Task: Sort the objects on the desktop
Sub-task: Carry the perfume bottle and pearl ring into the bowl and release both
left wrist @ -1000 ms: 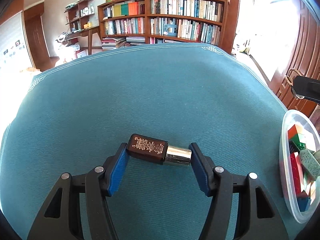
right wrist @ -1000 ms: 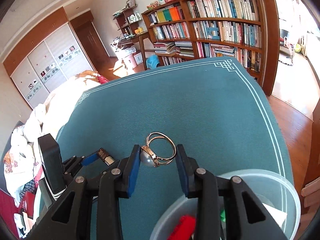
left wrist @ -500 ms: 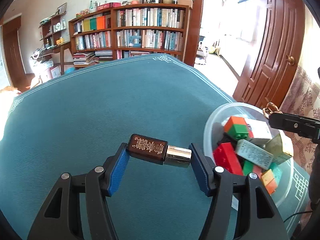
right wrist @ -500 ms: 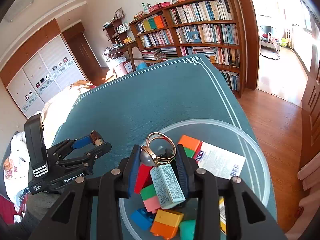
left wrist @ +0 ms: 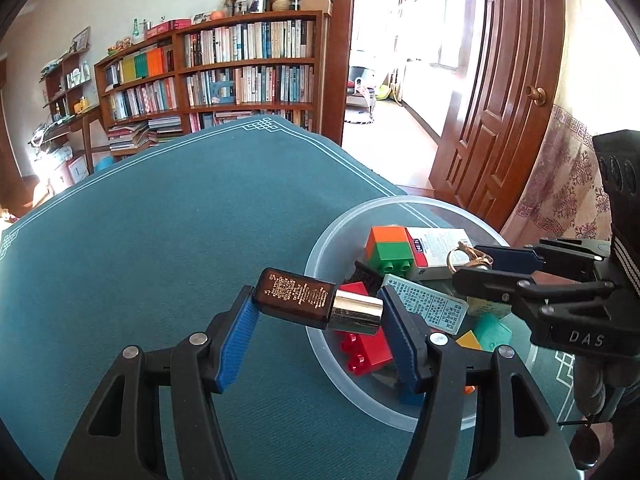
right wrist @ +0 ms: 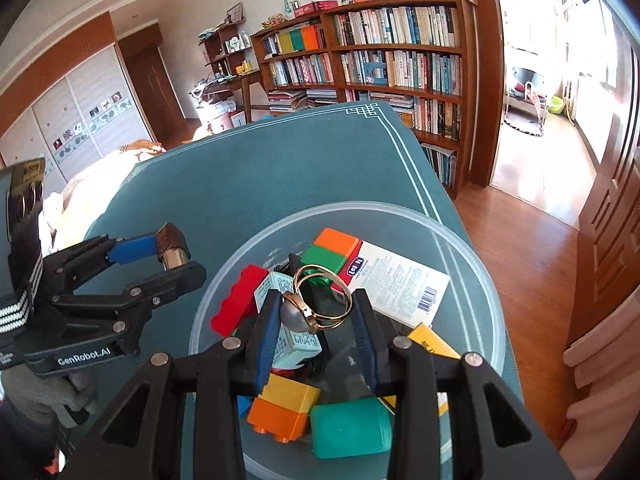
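Note:
My left gripper [left wrist: 320, 312] is shut on a small brown bottle with a silver cap [left wrist: 304, 298], held sideways at the left rim of a clear plastic bowl [left wrist: 320, 356]. It shows in the right wrist view [right wrist: 168, 248] too. My right gripper [right wrist: 316, 312] is shut on a gold ring with a grey stone [right wrist: 316, 304], held over the bowl [right wrist: 472, 264]; the ring also shows in the left wrist view [left wrist: 464, 256]. The bowl holds several toy bricks, a white box [right wrist: 400, 284] and a teal piece [right wrist: 352, 428].
The bowl stands near the right edge of a table with a teal cloth [left wrist: 160, 240]. A bookcase [left wrist: 240, 64] stands beyond the table's far end. An open doorway and wooden door [left wrist: 500, 100] are on the right.
Both grippers moved from over the bare cloth to the bowl. The left one with the bottle now reaches its left rim; the right one with the ring hangs over its middle.

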